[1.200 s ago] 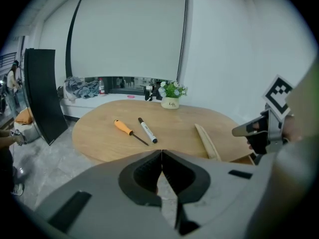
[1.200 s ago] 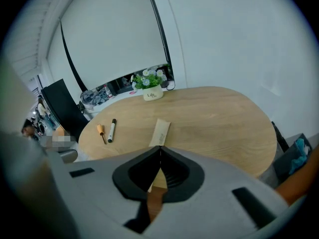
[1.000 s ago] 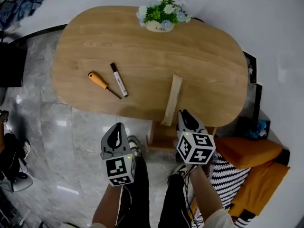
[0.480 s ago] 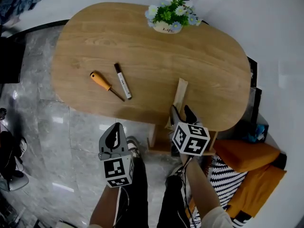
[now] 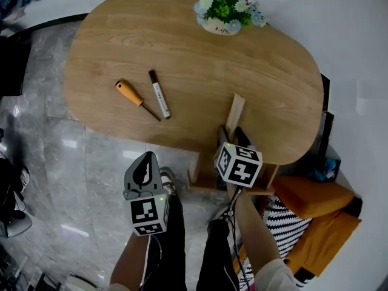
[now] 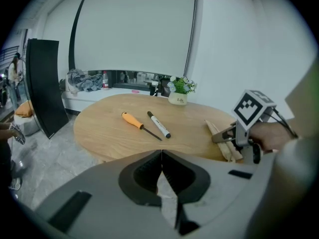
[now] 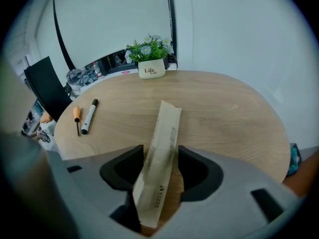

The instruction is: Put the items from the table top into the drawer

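Lying on the wooden table (image 5: 194, 47), three items were shown.
At far left, the left gripper (image 5: 145, 162) was held off the table over the floor, its jaws closed together on nothing. On the tabletop an orange-handled screwdriver (image 5: 134, 96) was laid, with a white marker (image 5: 159, 94) just beside it to the right. Further right, a long paper packet (image 5: 235, 111) was rested flat, its near end between the jaws of the right gripper (image 5: 233, 137), which had just been opening and were spread wide, unpressed against it.
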`<state>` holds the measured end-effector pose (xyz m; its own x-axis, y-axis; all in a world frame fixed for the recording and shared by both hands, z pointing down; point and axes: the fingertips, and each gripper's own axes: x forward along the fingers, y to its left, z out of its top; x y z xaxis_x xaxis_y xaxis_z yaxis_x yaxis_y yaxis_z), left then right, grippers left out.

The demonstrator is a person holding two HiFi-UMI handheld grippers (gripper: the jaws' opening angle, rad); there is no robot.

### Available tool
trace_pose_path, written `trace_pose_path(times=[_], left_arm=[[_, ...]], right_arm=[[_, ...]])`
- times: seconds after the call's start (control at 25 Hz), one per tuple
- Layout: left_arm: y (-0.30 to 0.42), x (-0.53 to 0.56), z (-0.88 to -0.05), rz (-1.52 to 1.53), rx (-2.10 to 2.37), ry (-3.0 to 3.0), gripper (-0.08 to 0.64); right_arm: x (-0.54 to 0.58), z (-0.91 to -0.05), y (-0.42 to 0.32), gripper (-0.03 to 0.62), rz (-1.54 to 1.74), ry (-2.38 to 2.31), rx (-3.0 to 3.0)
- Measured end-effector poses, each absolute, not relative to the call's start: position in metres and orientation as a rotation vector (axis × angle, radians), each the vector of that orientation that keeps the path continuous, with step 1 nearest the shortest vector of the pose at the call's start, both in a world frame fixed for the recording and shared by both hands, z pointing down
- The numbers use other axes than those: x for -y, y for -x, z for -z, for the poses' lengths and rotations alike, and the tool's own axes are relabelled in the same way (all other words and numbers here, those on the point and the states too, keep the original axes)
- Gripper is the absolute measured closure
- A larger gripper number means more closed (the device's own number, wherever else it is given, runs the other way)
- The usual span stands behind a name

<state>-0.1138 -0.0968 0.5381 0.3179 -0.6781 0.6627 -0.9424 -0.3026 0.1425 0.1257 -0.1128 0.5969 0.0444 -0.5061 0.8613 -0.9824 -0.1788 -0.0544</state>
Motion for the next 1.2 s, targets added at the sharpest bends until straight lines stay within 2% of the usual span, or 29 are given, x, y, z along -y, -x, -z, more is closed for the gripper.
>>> trace_pose_path(times=[0.16, 0.64, 1.2], left_arm=[[0.116, 0.095, -0.540, -0.672, 1.431, -2.066, 0.551], [0.110, 0.075, -0.543, -0.687, 1.414, -2.068, 0.549], [0.071, 0.043, -0.538, -0.707, 1.370, -2.114, 0.550]], right_arm=[[0.113, -0.597, -0.126, 0.391, -1.046, -1.735, 1.489], [0.107, -0.588, -0.124, 0.541, -1.011, -1.640, 1.579], [0.063, -0.553, -0.134, 0.548, -0.980, -1.533, 1.736]])
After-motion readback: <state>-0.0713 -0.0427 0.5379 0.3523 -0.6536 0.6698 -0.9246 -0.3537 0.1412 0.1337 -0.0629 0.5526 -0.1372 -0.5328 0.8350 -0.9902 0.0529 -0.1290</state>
